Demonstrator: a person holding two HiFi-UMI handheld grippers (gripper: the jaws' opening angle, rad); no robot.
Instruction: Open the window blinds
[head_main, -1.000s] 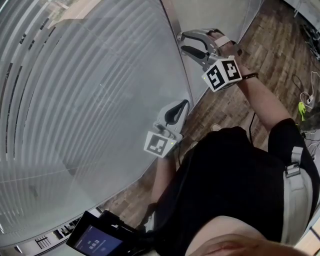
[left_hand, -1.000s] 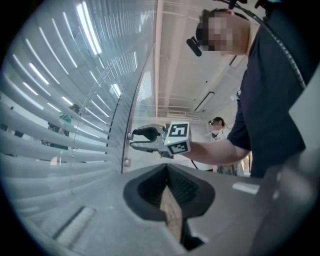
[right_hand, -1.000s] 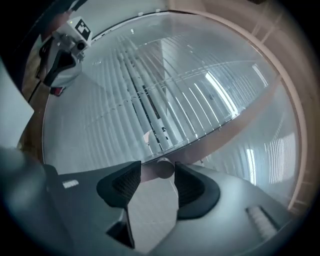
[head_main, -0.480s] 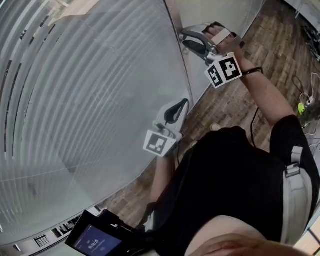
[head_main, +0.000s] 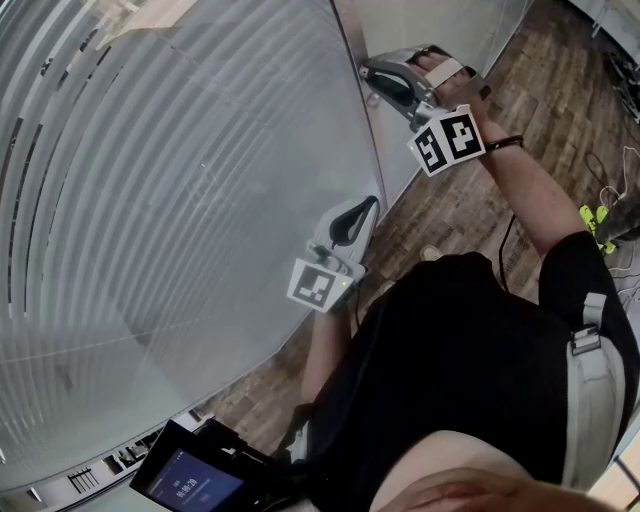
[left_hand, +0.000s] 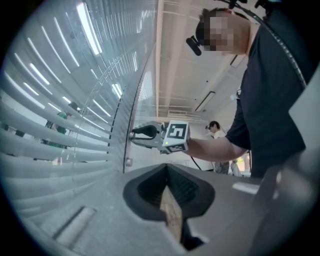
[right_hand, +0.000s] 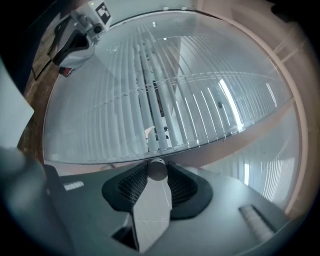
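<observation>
1. Pale horizontal window blinds (head_main: 150, 200) fill the left, sealed behind a glass pane (head_main: 300, 150). The slats look thin and light, but they cannot be touched directly.
2. The left gripper (head_main: 368, 205) hangs near the pane's lower right edge. Its jaws are together and hold nothing. Whether it touches the glass cannot be told.
3. A small round knob (right_hand: 157, 170) sits on the frame at the pane's right edge — likely the slat control. It looks hard, smooth and slippery, so it is best pinched squarely across its sides and rolled gently.
4. The right gripper (right_hand: 157, 165) has just been closing its jaws — they are now roughly half open, with the pads pressing the knob on both sides.
</observation>
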